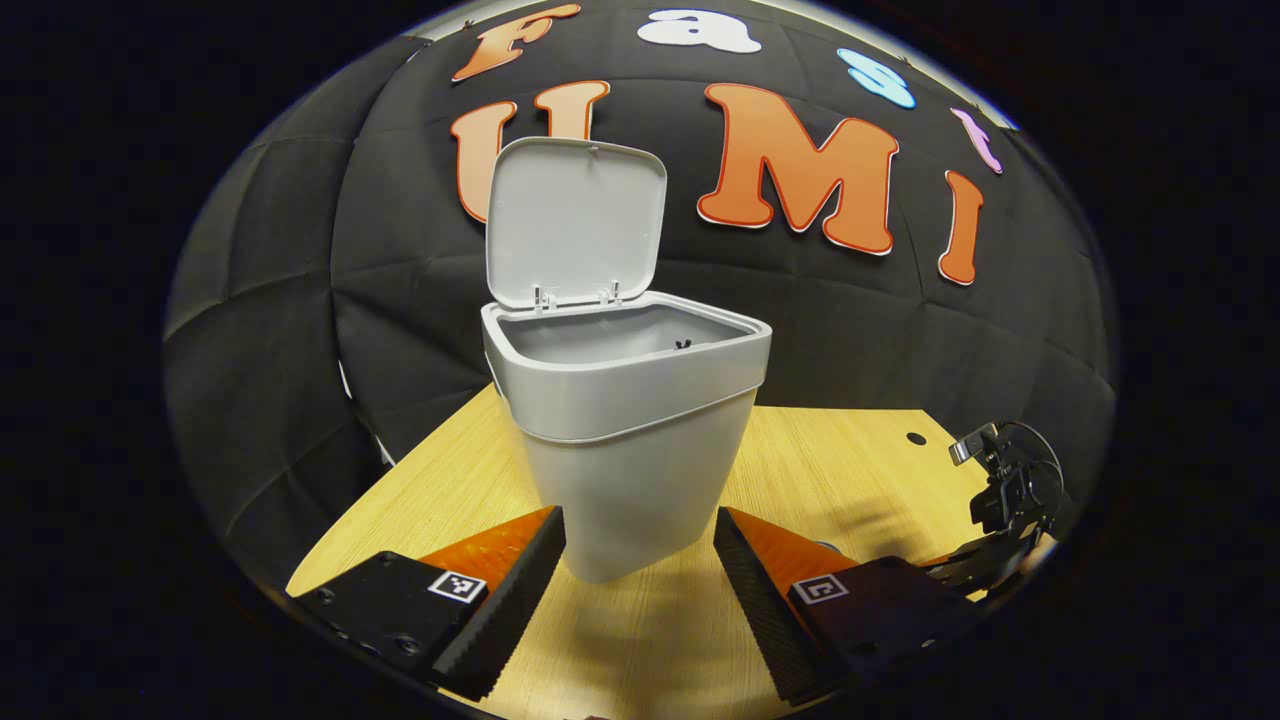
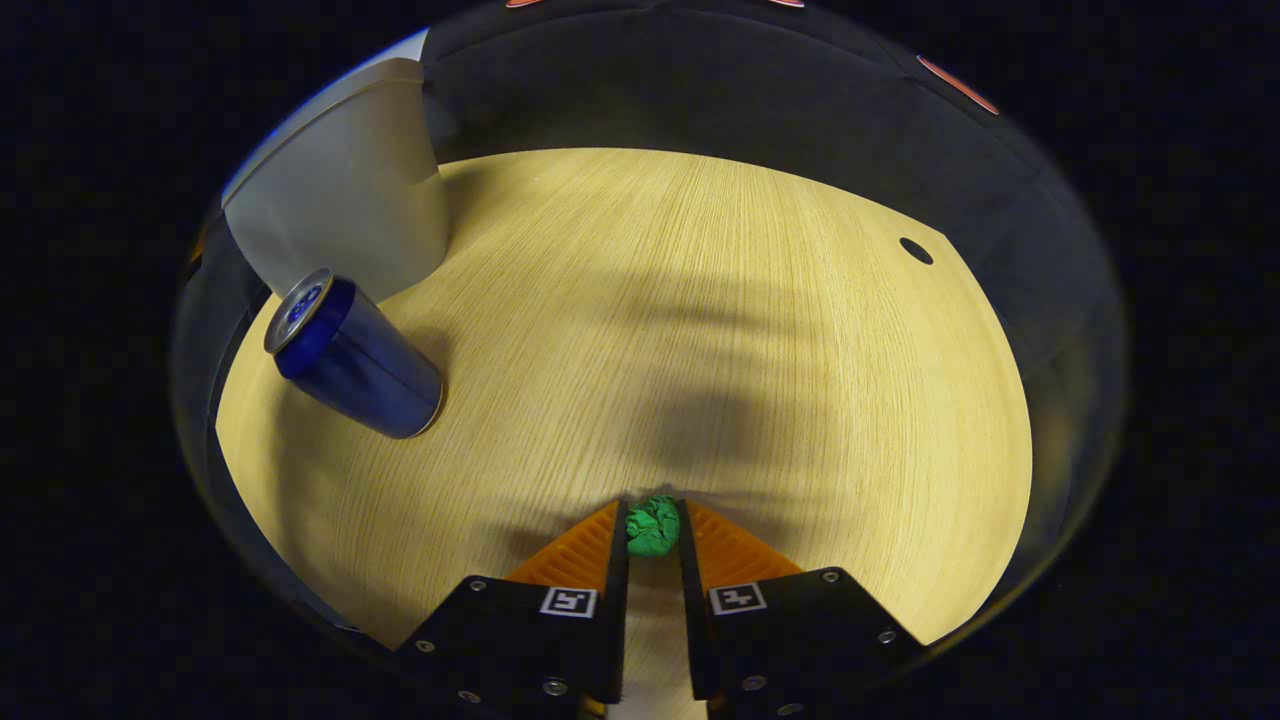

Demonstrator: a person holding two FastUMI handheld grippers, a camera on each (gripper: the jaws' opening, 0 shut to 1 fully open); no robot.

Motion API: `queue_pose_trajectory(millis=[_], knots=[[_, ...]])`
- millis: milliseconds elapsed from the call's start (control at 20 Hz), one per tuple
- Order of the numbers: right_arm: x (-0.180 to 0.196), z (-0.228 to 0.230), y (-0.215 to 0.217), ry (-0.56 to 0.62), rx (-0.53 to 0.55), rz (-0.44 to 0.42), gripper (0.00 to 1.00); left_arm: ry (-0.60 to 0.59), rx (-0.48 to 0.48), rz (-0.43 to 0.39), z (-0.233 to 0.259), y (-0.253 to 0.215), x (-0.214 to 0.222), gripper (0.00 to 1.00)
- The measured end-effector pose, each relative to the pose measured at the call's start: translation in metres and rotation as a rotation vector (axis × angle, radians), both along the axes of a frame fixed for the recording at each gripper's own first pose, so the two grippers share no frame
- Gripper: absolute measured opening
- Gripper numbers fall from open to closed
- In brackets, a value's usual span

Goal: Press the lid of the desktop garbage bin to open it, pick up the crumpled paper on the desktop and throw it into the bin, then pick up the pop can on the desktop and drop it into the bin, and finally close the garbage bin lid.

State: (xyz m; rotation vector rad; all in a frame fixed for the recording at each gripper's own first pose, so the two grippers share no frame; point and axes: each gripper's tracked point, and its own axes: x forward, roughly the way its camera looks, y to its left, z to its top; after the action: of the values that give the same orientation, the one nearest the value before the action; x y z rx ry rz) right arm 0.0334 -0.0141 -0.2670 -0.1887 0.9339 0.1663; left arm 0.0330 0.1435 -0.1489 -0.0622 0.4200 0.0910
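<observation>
Bin (image 1: 630, 440) lid (image 1: 575, 222) up; right tool (image 2: 652, 530) clamps crumpled paper (image 2: 652, 527).

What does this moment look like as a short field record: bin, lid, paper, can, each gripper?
bin: grey bin on the wooden desktop
lid: lid open, standing upright
paper: green crumpled paper pinched between the right gripper fingers, just above or on the desktop
can: blue pop can upright on the desktop beside the bin
left gripper: left gripper open, facing the bin
task stage: paper gripped, not yet in the bin

Matt plastic bin (image 1: 630, 450), glossy metal can (image 2: 360, 360), wood-grain desktop (image 2: 700, 330).
</observation>
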Motion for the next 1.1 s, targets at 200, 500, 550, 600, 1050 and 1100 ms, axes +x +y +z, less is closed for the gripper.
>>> queue_pose_trajectory(millis=[200, 500, 550, 600, 1050, 1100], knots=[[0.006, 0.031, 0.010, -0.066, 0.077, -0.006, 0.16, -0.006, 0.013, -0.003, 0.006, -0.001, -0.006, 0.95], [0.069, 0.185, 0.050, -0.309, 0.217, 0.051, 0.15, -0.063, -0.005, 0.003, 0.032, -0.002, -0.018, 0.95], [0.055, 0.206, 0.033, -0.357, 0.235, 0.075, 0.15, -0.074, -0.004, 0.006, 0.038, 0.000, -0.021, 0.95], [0.080, 0.247, 0.057, -0.408, 0.239, 0.105, 0.15, -0.084, 0.004, 0.009, 0.042, 0.002, -0.023, 0.95], [0.117, 0.408, 0.193, -0.657, 0.299, 0.428, 0.15, -0.120, 0.027, 0.086, 0.061, 0.039, -0.049, 0.95], [0.120, 0.405, 0.210, -0.645, 0.289, 0.461, 0.15, -0.122, 0.026, 0.095, 0.061, 0.044, -0.052, 0.95]])
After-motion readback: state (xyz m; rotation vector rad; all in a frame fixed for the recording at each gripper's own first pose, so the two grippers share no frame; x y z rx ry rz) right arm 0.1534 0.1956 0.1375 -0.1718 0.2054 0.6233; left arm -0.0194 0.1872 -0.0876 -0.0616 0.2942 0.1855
